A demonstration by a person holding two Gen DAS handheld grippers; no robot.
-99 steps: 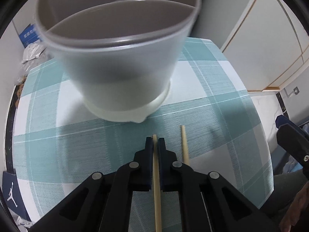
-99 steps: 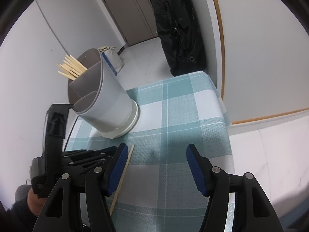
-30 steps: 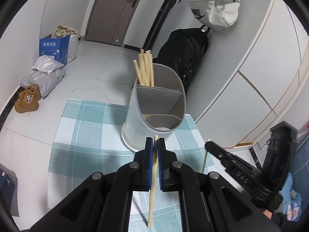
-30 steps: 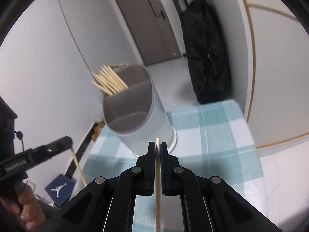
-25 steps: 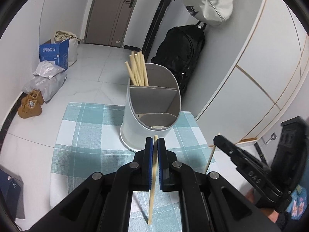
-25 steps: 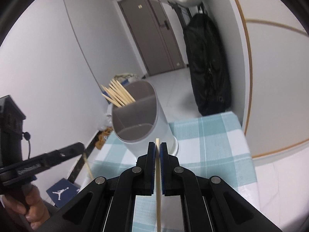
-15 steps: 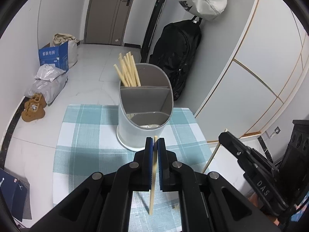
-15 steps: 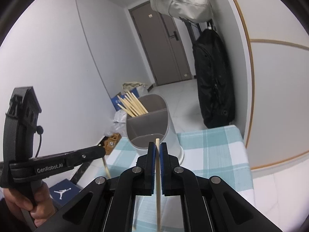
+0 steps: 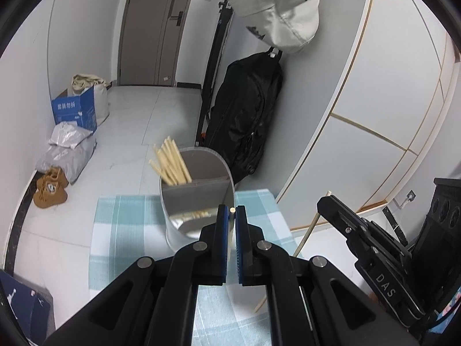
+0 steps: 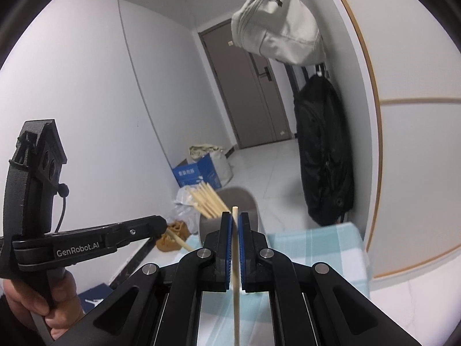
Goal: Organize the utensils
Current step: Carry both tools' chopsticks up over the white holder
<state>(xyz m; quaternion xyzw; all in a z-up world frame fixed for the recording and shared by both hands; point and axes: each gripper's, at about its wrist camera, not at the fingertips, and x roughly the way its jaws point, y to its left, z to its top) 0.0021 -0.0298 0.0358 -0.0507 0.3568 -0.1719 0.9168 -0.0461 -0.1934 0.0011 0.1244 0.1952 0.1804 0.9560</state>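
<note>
My left gripper (image 9: pixel 231 212) is shut on a wooden chopstick (image 9: pixel 231 210) that points almost straight at the camera. My right gripper (image 10: pixel 235 216) is shut on another wooden chopstick (image 10: pixel 236 274). Both are raised above and in front of the grey divided utensil holder (image 9: pixel 196 201), which stands on the teal checked tablecloth (image 9: pixel 121 230) and holds several chopsticks (image 9: pixel 170 164) in its back compartment. The right gripper with its chopstick (image 9: pixel 305 239) shows at the right of the left wrist view. The left gripper (image 10: pixel 161 226) shows at the left of the right wrist view.
A black backpack (image 9: pixel 245 121) and a beige bag (image 9: pixel 276 8) hang by the wall behind the table. On the floor to the left are a blue box (image 9: pixel 75 109), grey bags (image 9: pixel 69 147) and brown shoes (image 9: pixel 50 190). The table's edges lie close on all sides.
Both grippers have risen and pulled back from the holder with their chopsticks, so the holder looks smaller and lower. The left chopstick has tilted to point at the camera.
</note>
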